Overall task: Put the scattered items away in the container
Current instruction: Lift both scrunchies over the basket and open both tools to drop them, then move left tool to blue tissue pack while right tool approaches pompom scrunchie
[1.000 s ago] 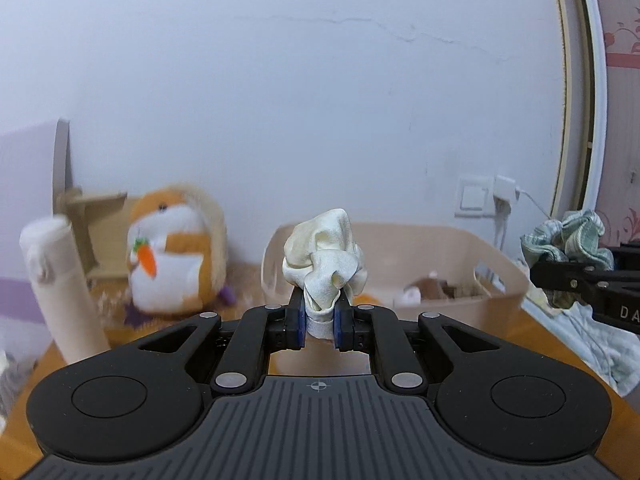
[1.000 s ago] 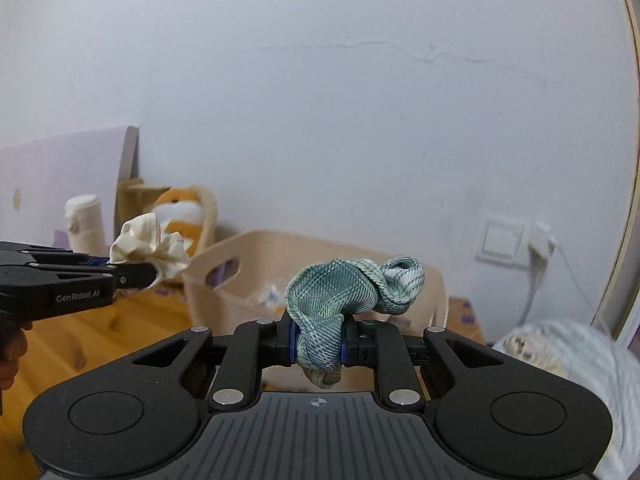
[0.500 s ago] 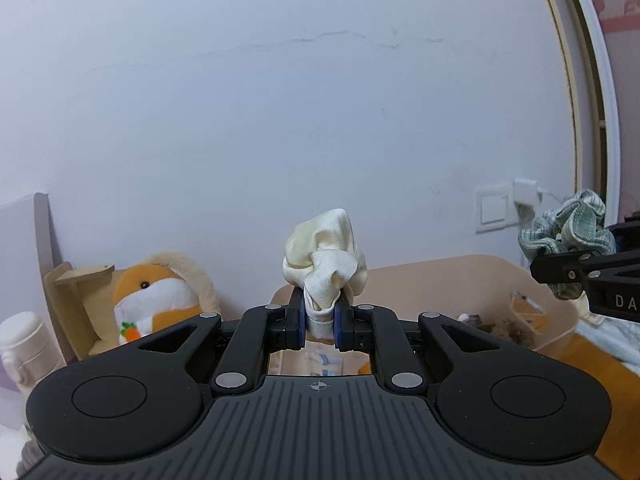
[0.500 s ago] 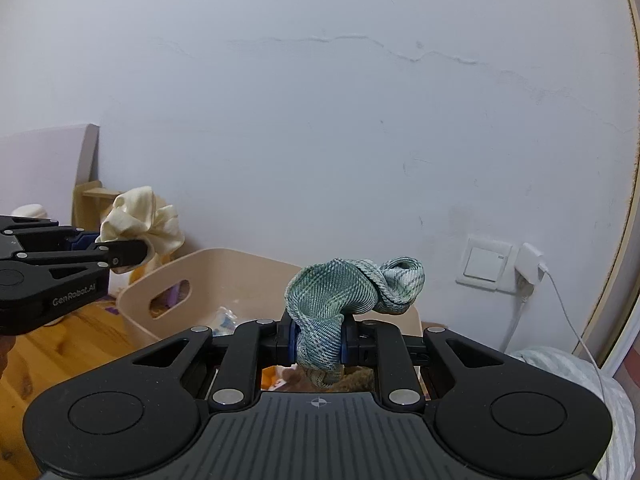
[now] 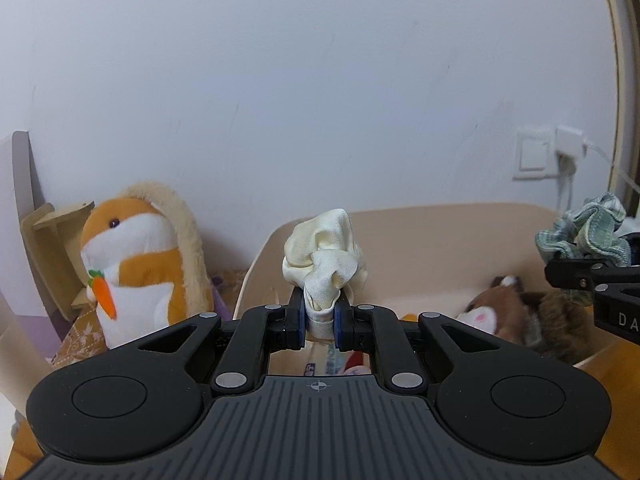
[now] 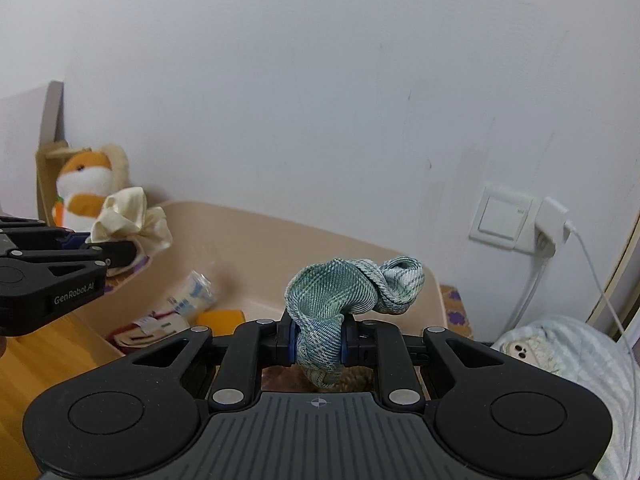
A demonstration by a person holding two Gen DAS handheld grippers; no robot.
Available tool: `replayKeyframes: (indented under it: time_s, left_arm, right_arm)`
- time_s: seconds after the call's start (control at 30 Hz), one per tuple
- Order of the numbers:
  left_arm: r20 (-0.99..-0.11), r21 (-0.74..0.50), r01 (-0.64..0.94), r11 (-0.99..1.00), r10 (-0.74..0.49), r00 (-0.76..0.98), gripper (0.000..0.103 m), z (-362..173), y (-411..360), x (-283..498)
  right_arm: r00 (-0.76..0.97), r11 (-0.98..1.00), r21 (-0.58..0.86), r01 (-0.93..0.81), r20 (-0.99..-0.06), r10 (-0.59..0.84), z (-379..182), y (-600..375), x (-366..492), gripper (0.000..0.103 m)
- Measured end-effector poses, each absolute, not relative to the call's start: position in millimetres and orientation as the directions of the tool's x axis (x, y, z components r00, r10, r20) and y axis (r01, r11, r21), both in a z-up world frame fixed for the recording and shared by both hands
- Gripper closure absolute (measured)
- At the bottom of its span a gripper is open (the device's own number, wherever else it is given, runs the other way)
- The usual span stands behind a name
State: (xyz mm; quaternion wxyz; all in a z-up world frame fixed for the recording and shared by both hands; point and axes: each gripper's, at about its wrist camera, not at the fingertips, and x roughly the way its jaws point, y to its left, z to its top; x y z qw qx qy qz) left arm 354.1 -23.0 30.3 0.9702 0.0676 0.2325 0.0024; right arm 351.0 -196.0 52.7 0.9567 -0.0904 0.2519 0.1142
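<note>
My left gripper (image 5: 319,320) is shut on a cream scrunchie (image 5: 324,258), held above the near left part of the beige bin (image 5: 440,220). My right gripper (image 6: 319,342) is shut on a green plaid scrunchie (image 6: 344,292) over the same bin (image 6: 280,240). The right view shows the left gripper (image 6: 116,250) with the cream scrunchie (image 6: 132,220) at the bin's left rim. At the right edge of the left view is the right gripper (image 5: 560,272) with the green scrunchie (image 5: 584,228). A brown furry toy (image 5: 532,316), packets (image 6: 188,300) and an orange item (image 6: 220,316) lie in the bin.
An orange and white plush hamster (image 5: 132,264) sits left of the bin beside a wooden stand (image 5: 52,240). A wall socket with a charger (image 6: 516,220) and its cable is on the wall to the right. Pale bedding (image 6: 560,348) lies at the right. The floor (image 6: 24,360) is wooden.
Both grippers have moved forward toward the bin and now hang over it, each still gripping its scrunchie. The bin's contents have come into closer view.
</note>
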Motion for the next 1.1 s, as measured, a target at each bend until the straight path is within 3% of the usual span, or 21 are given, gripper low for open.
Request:
replayKeyframes:
  time_s: [0.2, 0.23, 0.27, 0.33, 0.4, 0.43, 0.47, 0.67, 0.93, 1.1]
  left_arm:
    - [-0.509, 0.126, 0.052, 0.991, 0.019, 0.860, 0.089, 17.1, -20.4, 366.4]
    - [-0.509, 0.131, 0.055, 0.990, 0.020, 0.861, 0.086, 15.9, -19.8, 366.9]
    - [-0.498, 0.146, 0.048, 0.988, 0.031, 0.867, 0.081, 15.6, -20.5, 365.6]
    - [-0.477, 0.163, 0.019, 0.987, 0.062, 0.877, 0.050, 17.4, -21.3, 361.8]
    - [-0.446, 0.143, 0.001, 0.990, 0.063, 0.893, 0.037, 21.8, -18.4, 356.7]
    - [-0.440, 0.122, 0.005, 0.993, 0.049, 0.896, 0.034, 24.5, -16.6, 355.1]
    - [-0.439, 0.107, 0.006, 0.994, 0.042, 0.898, 0.033, 27.1, -15.2, 353.7]
    - [-0.395, 0.097, -0.003, 0.995, 0.041, 0.918, 0.024, 41.3, -15.1, 337.7]
    - [-0.366, -0.009, -0.038, 0.999, 0.032, 0.930, 0.022, 48.1, 4.9, 290.5]
    - [-0.398, -0.091, -0.104, 0.990, 0.060, 0.915, 0.020, 28.2, 33.3, 263.1]
  right_arm:
    - [0.821, 0.955, -0.118, -0.273, -0.546, 0.167, 39.1, -196.9, 362.3, 0.081]
    - [0.822, 0.955, -0.123, -0.271, -0.546, 0.163, 37.0, -198.5, 361.8, 0.070]
    - [0.829, 0.955, -0.134, -0.265, -0.538, 0.154, 35.5, -199.5, 360.8, 0.068]
    - [0.851, 0.954, -0.167, -0.249, -0.507, 0.134, 35.8, -199.6, 355.7, 0.065]
    - [0.868, 0.951, -0.192, -0.244, -0.480, 0.125, 37.3, -199.7, 350.7, 0.057]
    - [0.875, 0.951, -0.197, -0.238, -0.468, 0.123, 39.1, -200.7, 347.5, 0.049]
    - [0.883, 0.953, -0.199, -0.229, -0.454, 0.118, 41.2, -202.0, 344.2, 0.040]
    - [0.918, 0.963, -0.190, -0.189, -0.383, 0.105, 55.0, -207.9, 317.9, 0.027]
    - [0.939, 0.981, -0.065, -0.181, -0.307, 0.153, 67.2, -217.5, 266.2, 0.017]
    - [0.924, 0.980, 0.051, -0.192, -0.329, 0.198, 46.8, -217.1, 235.5, 0.016]
